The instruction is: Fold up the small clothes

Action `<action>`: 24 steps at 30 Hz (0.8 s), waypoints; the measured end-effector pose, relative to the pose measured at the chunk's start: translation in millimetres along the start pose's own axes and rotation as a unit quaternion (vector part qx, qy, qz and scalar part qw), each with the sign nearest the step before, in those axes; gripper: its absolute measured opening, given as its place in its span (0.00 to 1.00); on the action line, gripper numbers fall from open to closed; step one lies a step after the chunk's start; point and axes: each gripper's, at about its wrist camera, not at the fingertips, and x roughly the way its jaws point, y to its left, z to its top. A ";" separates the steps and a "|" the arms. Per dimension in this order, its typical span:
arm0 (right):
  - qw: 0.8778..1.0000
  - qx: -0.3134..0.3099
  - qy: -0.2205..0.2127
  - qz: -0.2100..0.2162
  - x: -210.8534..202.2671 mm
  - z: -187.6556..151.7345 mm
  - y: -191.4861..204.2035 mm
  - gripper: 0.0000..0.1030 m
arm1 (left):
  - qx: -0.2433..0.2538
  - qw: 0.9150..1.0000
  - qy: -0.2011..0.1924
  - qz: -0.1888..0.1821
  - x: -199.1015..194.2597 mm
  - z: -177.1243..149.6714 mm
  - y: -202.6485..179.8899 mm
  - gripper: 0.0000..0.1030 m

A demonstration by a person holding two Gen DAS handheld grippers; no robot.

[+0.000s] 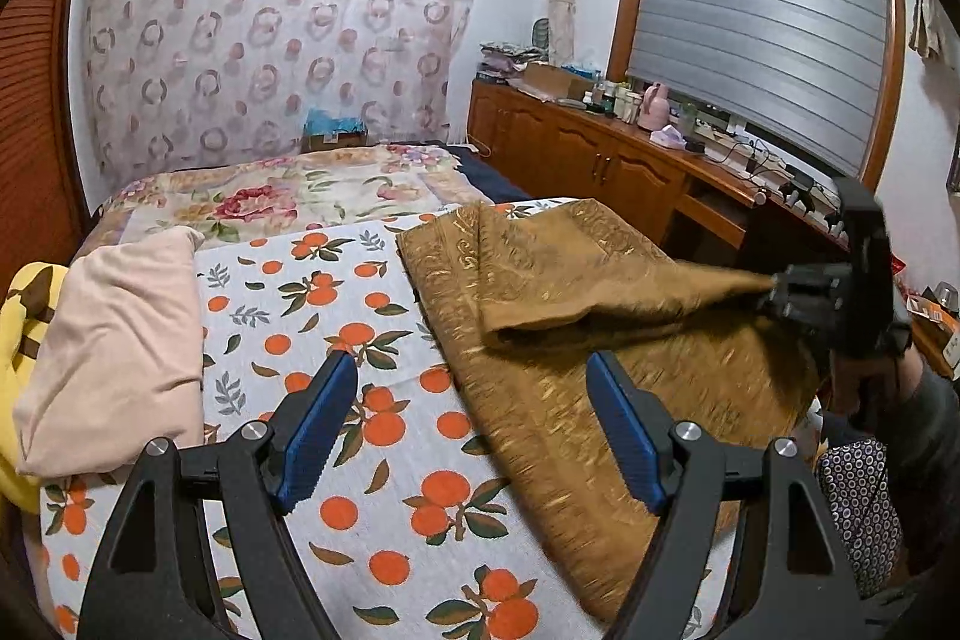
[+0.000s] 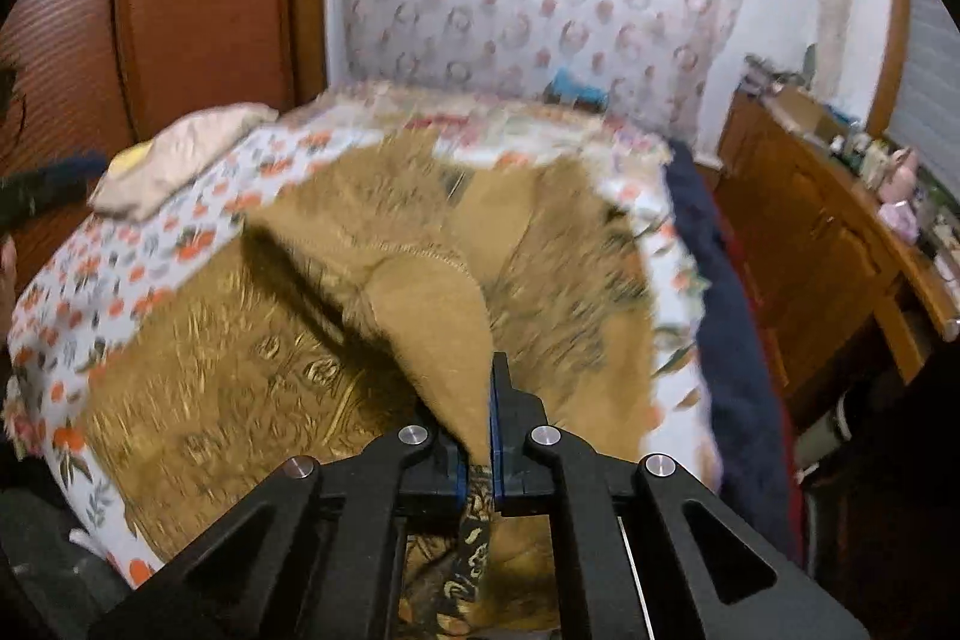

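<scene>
Right gripper (image 2: pixel 489 400) has its fingers clamped tight on an edge of the golden-brown garment (image 1: pixel 576 280), which lies on the bed (image 1: pixel 336 316), that edge lifted. Left gripper (image 1: pixel 468 430) hangs wide open and empty, the cloth's near hem under its right finger. Best now: pin that hem, then carry the raised edge across evenly. No readable writing anywhere
</scene>
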 end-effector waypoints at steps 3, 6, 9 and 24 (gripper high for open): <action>0.999 0.025 -0.010 -0.031 -3.3 8.6 -21.6 0.05 | -0.003 1.000 0.000 0.000 -0.2 -1.8 1.0 0.77; 0.999 0.019 0.021 -0.038 13.0 8.7 -27.9 0.06 | -0.003 1.000 0.000 0.000 -0.3 -2.6 0.1 0.77; 0.998 -0.001 0.038 -0.055 21.7 9.1 -23.2 0.22 | -0.004 1.000 -0.001 0.001 -0.1 -2.7 0.7 0.77; 0.998 -0.060 -0.033 0.008 4.1 46.6 33.8 0.64 | -0.002 1.000 0.001 0.008 2.6 -5.2 -1.1 0.77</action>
